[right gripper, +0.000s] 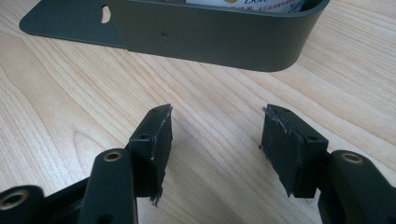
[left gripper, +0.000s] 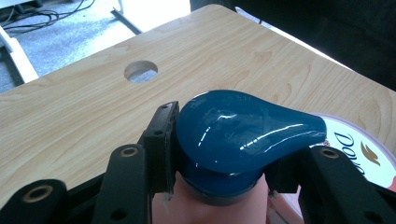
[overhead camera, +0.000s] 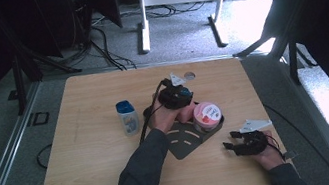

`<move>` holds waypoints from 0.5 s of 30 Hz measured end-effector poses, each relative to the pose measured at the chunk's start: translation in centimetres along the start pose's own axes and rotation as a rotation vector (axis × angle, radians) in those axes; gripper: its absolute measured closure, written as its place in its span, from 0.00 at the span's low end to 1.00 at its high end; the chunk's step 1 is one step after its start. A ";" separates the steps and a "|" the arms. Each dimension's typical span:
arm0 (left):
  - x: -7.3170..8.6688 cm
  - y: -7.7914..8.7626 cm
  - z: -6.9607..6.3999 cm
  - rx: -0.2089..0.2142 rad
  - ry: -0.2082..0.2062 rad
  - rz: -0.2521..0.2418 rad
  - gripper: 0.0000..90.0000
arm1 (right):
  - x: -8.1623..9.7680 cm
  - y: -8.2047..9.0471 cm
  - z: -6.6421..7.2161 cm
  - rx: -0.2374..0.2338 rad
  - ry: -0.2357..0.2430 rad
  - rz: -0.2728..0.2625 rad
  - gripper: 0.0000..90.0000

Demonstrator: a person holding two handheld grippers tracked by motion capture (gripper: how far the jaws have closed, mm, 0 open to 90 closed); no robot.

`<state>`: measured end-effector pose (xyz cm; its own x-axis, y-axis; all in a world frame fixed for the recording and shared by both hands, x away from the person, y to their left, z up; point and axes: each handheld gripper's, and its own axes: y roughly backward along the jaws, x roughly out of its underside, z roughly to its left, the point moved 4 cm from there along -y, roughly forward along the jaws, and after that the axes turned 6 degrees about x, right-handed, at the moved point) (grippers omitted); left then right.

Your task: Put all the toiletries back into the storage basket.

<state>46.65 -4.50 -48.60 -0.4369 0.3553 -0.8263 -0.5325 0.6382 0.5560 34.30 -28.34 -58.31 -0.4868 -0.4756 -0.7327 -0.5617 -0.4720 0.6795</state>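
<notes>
Left gripper view: a pink bottle (left gripper: 210, 210) with a blue cap (left gripper: 238, 135) stands upright between the jaws of the left gripper (left gripper: 219, 154), which pinches it just under the cap. In the high view the bottle seems to sit in the dark tray (overhead camera: 186, 142), beside a pink-lidded jar (overhead camera: 207, 115). The right gripper (right gripper: 215, 149), nearer the person, rests spread and empty on the desk (right gripper: 70, 93), well apart from the bottle.

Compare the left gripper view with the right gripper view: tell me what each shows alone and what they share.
Left gripper view alone: the left hand-held gripper clamped on a pink bottle's blue cap, and a round hole in the table. Right gripper view alone: the right hand-held gripper, open over bare wood, and the dark holder's wall. Both: the wooden table and the Dove jar.
</notes>
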 end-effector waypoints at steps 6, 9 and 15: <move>0.0 -0.1 0.0 -0.003 0.011 -0.002 0.59 | 0.0 0.0 0.0 -0.001 -0.001 0.000 0.47; 0.1 -0.1 0.0 -0.004 0.011 -0.005 0.59 | 0.0 0.0 0.0 0.000 0.000 0.000 0.47; 0.1 0.0 -0.1 -0.006 -0.001 0.001 0.59 | 0.0 0.0 0.0 0.001 0.001 0.001 0.47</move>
<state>46.53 -4.55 -48.70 -0.4364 0.3566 -0.8261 -0.5367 0.6337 0.5570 34.30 -28.34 -58.31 -0.4863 -0.4767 -0.7323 -0.5622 -0.4710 0.6798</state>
